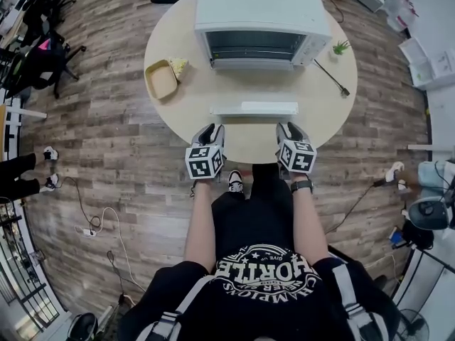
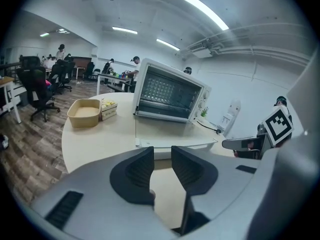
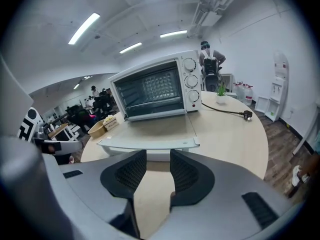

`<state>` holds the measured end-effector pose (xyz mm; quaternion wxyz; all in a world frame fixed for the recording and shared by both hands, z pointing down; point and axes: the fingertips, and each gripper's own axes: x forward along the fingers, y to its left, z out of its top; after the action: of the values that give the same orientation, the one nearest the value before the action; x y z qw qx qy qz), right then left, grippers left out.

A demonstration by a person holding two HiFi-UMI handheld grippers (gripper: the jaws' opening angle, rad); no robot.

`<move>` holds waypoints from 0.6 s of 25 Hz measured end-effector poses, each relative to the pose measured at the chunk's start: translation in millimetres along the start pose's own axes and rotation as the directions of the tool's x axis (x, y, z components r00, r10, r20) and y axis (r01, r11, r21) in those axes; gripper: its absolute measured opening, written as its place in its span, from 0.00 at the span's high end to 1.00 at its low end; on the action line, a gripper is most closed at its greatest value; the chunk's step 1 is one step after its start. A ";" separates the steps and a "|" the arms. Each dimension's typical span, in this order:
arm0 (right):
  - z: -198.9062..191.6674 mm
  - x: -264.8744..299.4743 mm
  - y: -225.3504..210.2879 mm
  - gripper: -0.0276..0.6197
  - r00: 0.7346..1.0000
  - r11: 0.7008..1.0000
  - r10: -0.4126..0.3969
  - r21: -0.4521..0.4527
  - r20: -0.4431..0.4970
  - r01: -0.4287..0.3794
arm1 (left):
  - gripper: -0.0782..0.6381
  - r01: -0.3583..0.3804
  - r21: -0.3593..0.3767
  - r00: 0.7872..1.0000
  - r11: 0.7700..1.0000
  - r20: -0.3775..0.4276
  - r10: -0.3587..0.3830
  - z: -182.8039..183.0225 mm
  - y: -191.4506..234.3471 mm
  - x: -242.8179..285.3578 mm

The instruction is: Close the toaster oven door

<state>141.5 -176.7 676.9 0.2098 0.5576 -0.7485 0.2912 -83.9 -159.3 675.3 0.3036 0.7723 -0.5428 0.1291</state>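
Note:
A white toaster oven (image 1: 259, 20) stands at the back of the round table (image 1: 178, 119). Its glass door (image 1: 252, 84) lies folded down flat toward me, with the white handle (image 1: 254, 109) at the near edge. My left gripper (image 1: 211, 130) and right gripper (image 1: 290, 128) hover over the table's front edge, just short of the handle. In the left gripper view the left gripper (image 2: 162, 159) is open with nothing between the pads, and the handle (image 2: 175, 145) lies just ahead. The right gripper (image 3: 158, 164) is likewise open and empty, facing the door (image 3: 150, 129).
A beige tray (image 1: 161, 80) and a small box of yellow items (image 1: 178, 65) sit left of the oven. A little potted plant (image 1: 341, 47) and a black power cord with plug (image 1: 330, 77) lie to its right. Office chairs (image 1: 43, 55) stand on the floor at left.

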 end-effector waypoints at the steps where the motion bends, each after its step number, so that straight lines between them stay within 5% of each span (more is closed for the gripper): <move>1: -2.2 1.8 -2.9 0.73 1.000 1.000 -0.004 0.006 -0.005 0.004 | 0.72 -0.002 -0.001 1.000 1.000 -0.007 0.002 -2.2 0.7 2.6; 15: -16.5 29.0 -28.4 0.73 0.998 0.995 -0.051 0.082 -0.042 0.055 | 0.69 -0.023 -0.013 0.997 1.000 -0.070 0.022 -20.5 14.8 37.1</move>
<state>160.1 -192.3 713.4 0.2088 0.5796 -0.7163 0.3276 -80.8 -178.4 715.9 0.3262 0.7590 -0.5416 0.1557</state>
